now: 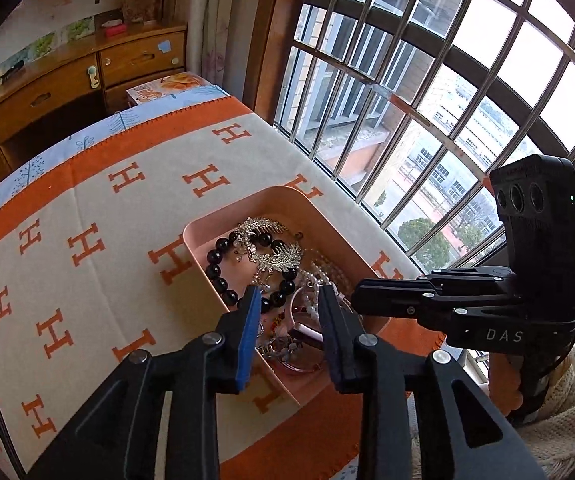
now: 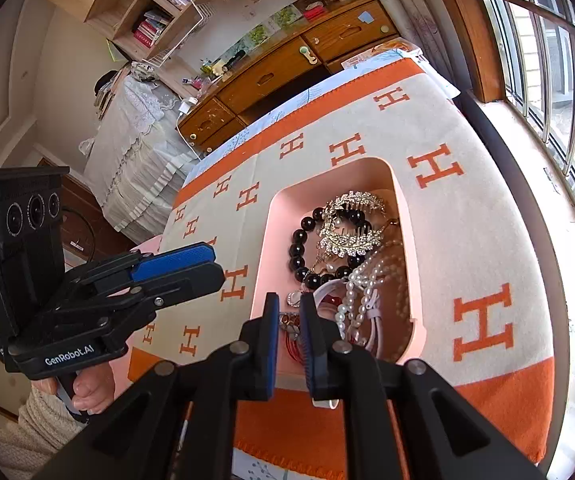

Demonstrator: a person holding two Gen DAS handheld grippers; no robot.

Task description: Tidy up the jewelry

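A pink tray [image 1: 287, 196] [image 2: 403, 200] sits on the cloth-covered table and holds jewelry: a black bead bracelet [image 1: 217, 258] [image 2: 299, 250], a silver leaf hair comb [image 1: 277, 258] [image 2: 351, 240], white pearl strands [image 1: 319, 276] [image 2: 361, 292] and bangles. My left gripper [image 1: 287, 294] is open and empty above the tray's near end. My right gripper [image 2: 289, 300] hovers over the tray's near end, jaws a narrow gap apart with nothing between them. In the left wrist view the right gripper [image 1: 371, 292] looks closed, at the tray's right edge.
The table wears a cream cloth with orange H marks [image 1: 127, 176] [image 2: 483, 328]. A barred window [image 1: 447, 100] runs along the right side. A wooden desk with drawers [image 1: 67, 88] [image 2: 279, 76] stands behind the table.
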